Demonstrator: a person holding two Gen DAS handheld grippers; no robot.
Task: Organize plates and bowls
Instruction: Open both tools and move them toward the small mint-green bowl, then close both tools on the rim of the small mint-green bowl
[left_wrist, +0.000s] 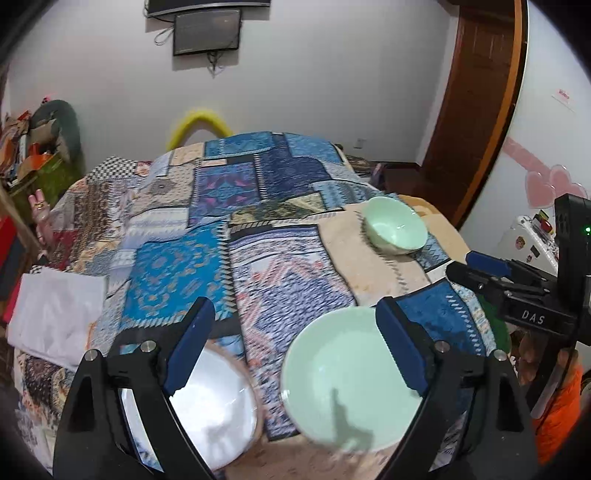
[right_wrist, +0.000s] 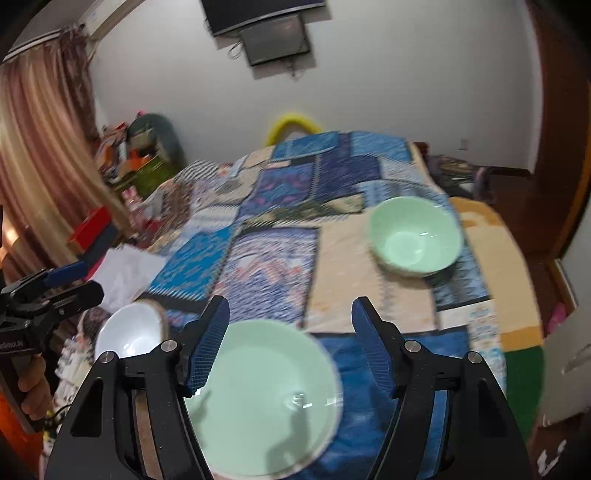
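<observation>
Green plate (left_wrist: 343, 380) lies flat on the patchwork cloth (left_wrist: 229, 206) at the near edge of the table, seen again in the right wrist view (right_wrist: 262, 398) directly below that tool. White bowl (left_wrist: 214, 402) sits just left of the plate, close beside it; a brownish rim shows around it, and in the right wrist view (right_wrist: 129, 332) it lies at the near left. Green bowl (left_wrist: 395, 225) stands upright well apart from both, toward the far right of the table (right_wrist: 415, 234), on a beige patch of the cloth.

Left gripper (left_wrist: 295, 339): fingers spread wide, nothing between them. Its left finger overlaps the white bowl in view, its right finger overlaps the plate's right edge; cannot tell whether either touches.

Right gripper (right_wrist: 290, 339): fingers spread wide, holding nothing, hovering over the plate's far rim. From the left wrist view it shows at the right edge (left_wrist: 480, 269), and there the fingers look nearly together from the side.

White sheet (left_wrist: 59, 314) lies at the table's left edge. Yellow loop (left_wrist: 199, 125) shows behind the table's far edge. Dark screen (left_wrist: 207, 31) on the wall. Brown door (left_wrist: 476, 103) to the right. Pink curtain (right_wrist: 40, 155) at left in the right wrist view.
</observation>
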